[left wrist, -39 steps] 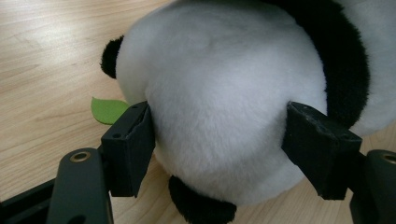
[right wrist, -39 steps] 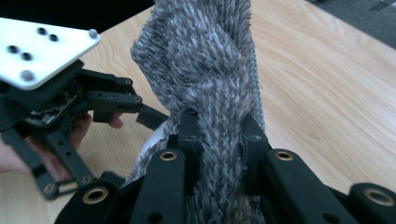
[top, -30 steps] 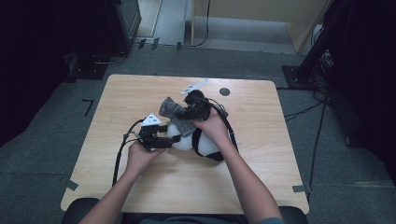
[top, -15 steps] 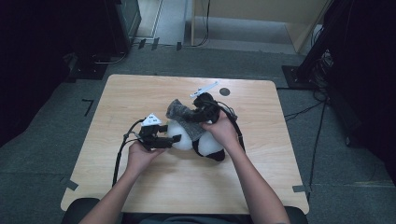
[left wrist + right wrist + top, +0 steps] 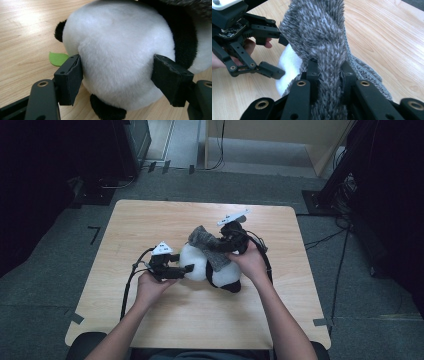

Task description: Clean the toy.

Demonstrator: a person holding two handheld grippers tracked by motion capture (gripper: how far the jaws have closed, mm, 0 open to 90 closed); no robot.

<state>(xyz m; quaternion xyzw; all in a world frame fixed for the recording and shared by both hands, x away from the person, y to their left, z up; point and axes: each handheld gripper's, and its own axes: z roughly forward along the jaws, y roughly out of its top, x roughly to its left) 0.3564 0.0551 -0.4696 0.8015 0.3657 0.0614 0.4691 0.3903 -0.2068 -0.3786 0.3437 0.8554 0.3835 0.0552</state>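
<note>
A soft black-and-white panda toy (image 5: 210,265) lies in the middle of the pale wooden surface (image 5: 150,220). The left hand-held gripper (image 5: 184,269) squeezes the toy's round white body from both sides, so the toy stays put. The right hand-held gripper (image 5: 329,68) is clamped tight on a fuzzy grey cloth (image 5: 207,245) that lies over the toy, pinching a bunched-up part of it. The job looks like pulling this cloth along or off the toy. To do it well, the left one should hold the toy firm while the right one pulls slowly and evenly, so the cloth does not slip out or drag the toy along. A small green felt leaf (image 5: 58,58) pokes out beside the toy on the surface. The two tools sit very close together, and their black cables (image 5: 129,287) trail nearby, so the pull should go away from the left one to keep them from bumping.
</note>
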